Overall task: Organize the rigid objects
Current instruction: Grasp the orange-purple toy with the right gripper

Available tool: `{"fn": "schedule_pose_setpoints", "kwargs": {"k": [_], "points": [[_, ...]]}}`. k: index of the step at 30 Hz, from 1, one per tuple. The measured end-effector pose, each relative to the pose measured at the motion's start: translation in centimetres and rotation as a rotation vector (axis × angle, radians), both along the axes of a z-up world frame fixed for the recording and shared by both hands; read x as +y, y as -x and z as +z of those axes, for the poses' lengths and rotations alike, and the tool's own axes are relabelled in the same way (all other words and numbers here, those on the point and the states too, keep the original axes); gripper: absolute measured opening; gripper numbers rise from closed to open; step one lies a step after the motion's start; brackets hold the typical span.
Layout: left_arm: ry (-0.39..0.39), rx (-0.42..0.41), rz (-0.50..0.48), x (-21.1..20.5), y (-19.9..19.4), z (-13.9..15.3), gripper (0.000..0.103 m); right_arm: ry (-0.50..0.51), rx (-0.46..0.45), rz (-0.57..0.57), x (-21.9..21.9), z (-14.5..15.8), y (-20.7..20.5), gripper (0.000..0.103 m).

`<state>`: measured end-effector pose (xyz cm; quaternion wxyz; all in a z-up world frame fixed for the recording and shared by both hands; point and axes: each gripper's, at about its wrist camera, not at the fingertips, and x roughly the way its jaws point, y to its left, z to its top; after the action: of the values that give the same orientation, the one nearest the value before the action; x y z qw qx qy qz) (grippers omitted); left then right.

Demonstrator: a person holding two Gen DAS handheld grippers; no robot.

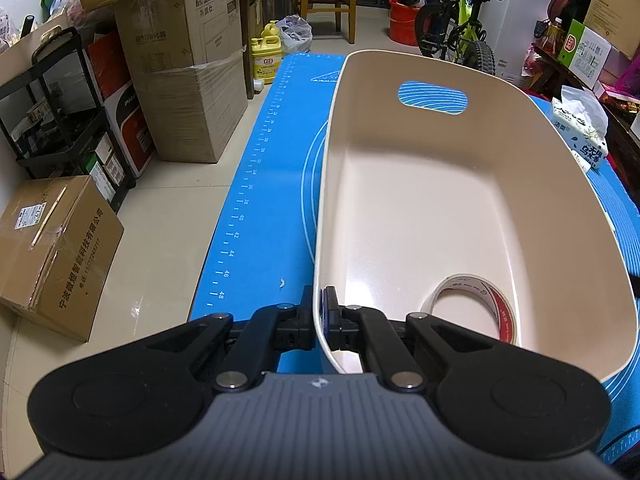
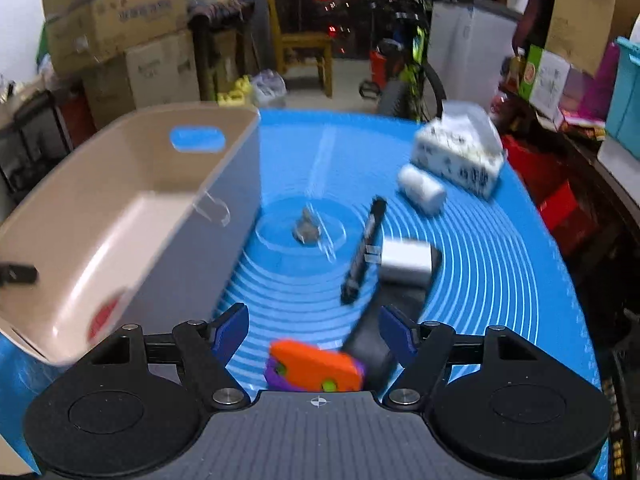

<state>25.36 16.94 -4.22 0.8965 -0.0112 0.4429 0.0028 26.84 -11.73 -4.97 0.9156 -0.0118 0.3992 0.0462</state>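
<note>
Only left view: tape roll [image 1: 476,308] in bin [image 1: 520,128] | left tongs [image 1: 319,304] clamp rim — right tongs [image 2: 314,330] wide, empty

Black linkage arms [image 2: 192,356], seemingly blue-padded fingers [image 2: 232,330], grey ribbed housing [image 2: 320,440]

Bin [image 2: 132,216] interior mostly free; tape roll [image 1: 476,304] near corner; mat [image 2: 500,280] right side cluttered.
</note>
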Motion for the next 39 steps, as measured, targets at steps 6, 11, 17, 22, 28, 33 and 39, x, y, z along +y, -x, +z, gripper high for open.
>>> {"fn": "schedule_pose_setpoints", "kwargs": {"k": [6,11,17,22,28,33,39], "points": [[0.001,-0.004,0.003,0.1,0.1,0.1,0.005,0.033,0.041,-0.039,0.9,-2.4,0.3,0.082],[-0.001,-0.009,0.002,0.0,0.2,0.2,0.005,0.064,0.045,-0.046,2.1,-3.7,0.5,0.085],[-0.001,-0.012,-0.003,0.0,0.3,0.2,0.005,0.081,0.059,-0.081,2.6,-5.2,0.0,0.087],[0.002,-0.015,-0.006,0.1,0.3,0.2,0.005,0.08,0.04,-0.119,2.6,-5.8,0.0,0.087],[-0.001,-0.016,-0.008,0.0,0.3,0.2,0.005,0.114,0.01,-0.142,3.2,-6.1,0.2,0.079],[-0.002,-0.016,-0.009,0.0,0.3,0.2,0.005,0.176,-0.021,-0.132,3.9,-6.5,0.7,0.074],[-0.001,-0.016,-0.009,0.0,0.3,0.2,0.005,0.183,-0.034,-0.126,4.1,-6.4,1.0,0.074]]}}
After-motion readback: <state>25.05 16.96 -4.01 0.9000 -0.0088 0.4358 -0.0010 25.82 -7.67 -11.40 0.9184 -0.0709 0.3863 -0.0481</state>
